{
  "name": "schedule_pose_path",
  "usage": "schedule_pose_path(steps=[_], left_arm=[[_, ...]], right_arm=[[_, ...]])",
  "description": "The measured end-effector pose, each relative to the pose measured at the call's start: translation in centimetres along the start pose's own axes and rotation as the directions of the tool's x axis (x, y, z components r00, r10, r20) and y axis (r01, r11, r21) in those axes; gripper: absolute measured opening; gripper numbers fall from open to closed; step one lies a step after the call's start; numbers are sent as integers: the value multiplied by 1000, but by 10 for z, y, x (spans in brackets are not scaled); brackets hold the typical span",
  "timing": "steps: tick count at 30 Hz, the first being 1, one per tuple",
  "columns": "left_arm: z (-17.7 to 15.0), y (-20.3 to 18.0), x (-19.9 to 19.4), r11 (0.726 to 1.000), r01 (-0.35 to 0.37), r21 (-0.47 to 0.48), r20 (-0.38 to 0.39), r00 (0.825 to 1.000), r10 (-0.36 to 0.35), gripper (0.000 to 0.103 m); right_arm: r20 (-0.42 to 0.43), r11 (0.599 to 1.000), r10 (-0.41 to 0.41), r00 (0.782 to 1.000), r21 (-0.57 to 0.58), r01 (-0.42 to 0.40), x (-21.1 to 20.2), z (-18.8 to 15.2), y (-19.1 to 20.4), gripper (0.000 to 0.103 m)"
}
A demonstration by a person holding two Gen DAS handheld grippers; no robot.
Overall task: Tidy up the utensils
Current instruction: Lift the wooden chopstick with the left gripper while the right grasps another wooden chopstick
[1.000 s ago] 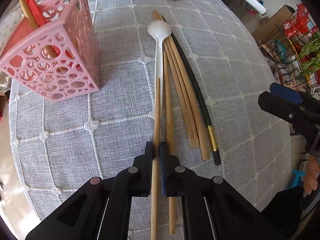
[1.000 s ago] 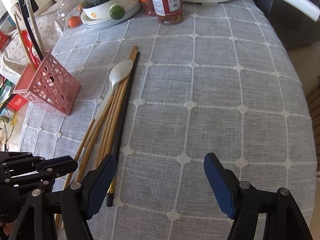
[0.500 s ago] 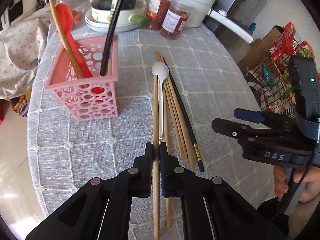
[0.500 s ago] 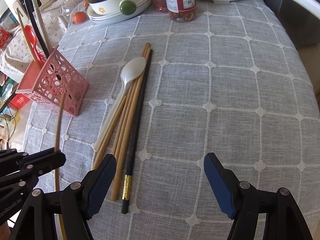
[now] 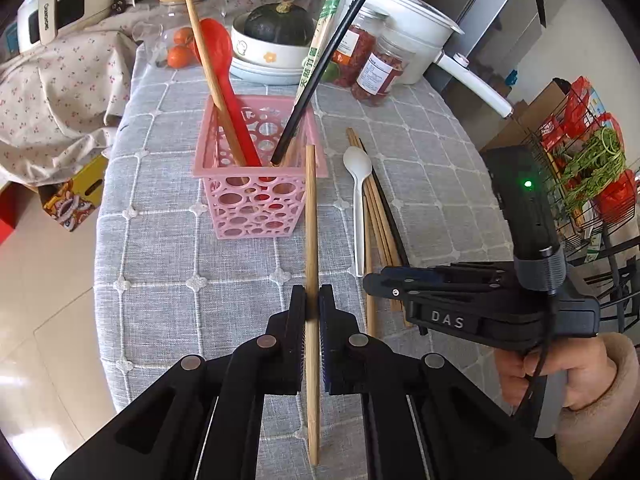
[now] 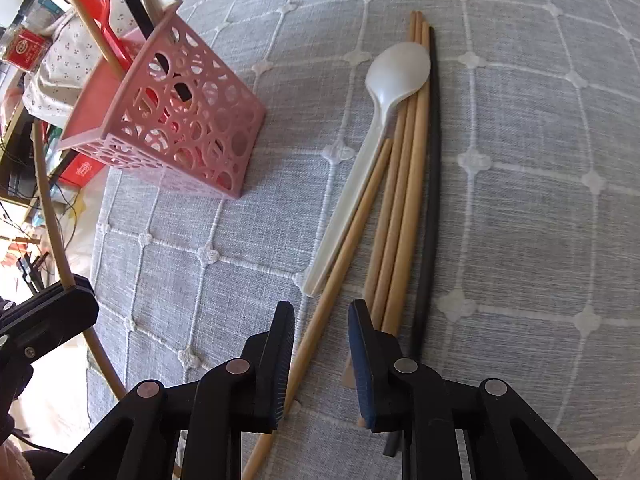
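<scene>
My left gripper [image 5: 311, 304] is shut on a wooden chopstick [image 5: 311, 216], held above the table with its far tip near the front right corner of the pink perforated basket [image 5: 256, 204]. The basket holds a red spoon [image 5: 224, 80], a wooden chopstick and a black chopstick. On the cloth lie a white spoon [image 6: 376, 128], several wooden chopsticks [image 6: 400, 184] and a black chopstick [image 6: 430, 200]. My right gripper [image 6: 320, 332] is low over them, partly open, its jaws on either side of one wooden chopstick [image 6: 320, 320] without touching it.
A grey checked tablecloth [image 5: 168, 264] covers the table. At the back stand a bowl with a dark squash [image 5: 276, 36], two jars [image 5: 376, 68], a white pot and oranges. The table's left edge drops to the floor. A wire rack [image 5: 592, 184] stands to the right.
My left gripper has lifted its chopstick higher and toward the basket. My right gripper has dropped down to the pile and narrowed its jaws around one wooden chopstick.
</scene>
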State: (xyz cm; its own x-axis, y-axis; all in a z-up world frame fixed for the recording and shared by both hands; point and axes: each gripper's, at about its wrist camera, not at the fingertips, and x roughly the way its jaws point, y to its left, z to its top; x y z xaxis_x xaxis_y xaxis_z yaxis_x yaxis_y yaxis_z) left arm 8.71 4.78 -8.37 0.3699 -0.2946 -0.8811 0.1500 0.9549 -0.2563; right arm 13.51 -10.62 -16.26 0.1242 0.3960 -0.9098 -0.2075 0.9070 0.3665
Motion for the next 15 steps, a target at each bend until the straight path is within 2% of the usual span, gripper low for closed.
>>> schedule_pose_path(steps=[4,7,9,15], left_arm=[[1,-1,3,1000,5,-3,1,1000,-5,6],[-1,-1,2,1000,7,-4,-1,1000,-7,6],[-1,-1,1,1000,8,-3,-1,1000,-8,6],[-1,-2,0,1000,-3,3,4,1000,3,6]], right_arm=[[-25,1000,-30,999,-10,30,11,1,5,21],[-48,994,-102,994,-34,100,14,2,7,9],[-56,988,-149,987,-49,146,13,1,8,8],[-32,983,-175,984,-55,173,16,12,12,7]])
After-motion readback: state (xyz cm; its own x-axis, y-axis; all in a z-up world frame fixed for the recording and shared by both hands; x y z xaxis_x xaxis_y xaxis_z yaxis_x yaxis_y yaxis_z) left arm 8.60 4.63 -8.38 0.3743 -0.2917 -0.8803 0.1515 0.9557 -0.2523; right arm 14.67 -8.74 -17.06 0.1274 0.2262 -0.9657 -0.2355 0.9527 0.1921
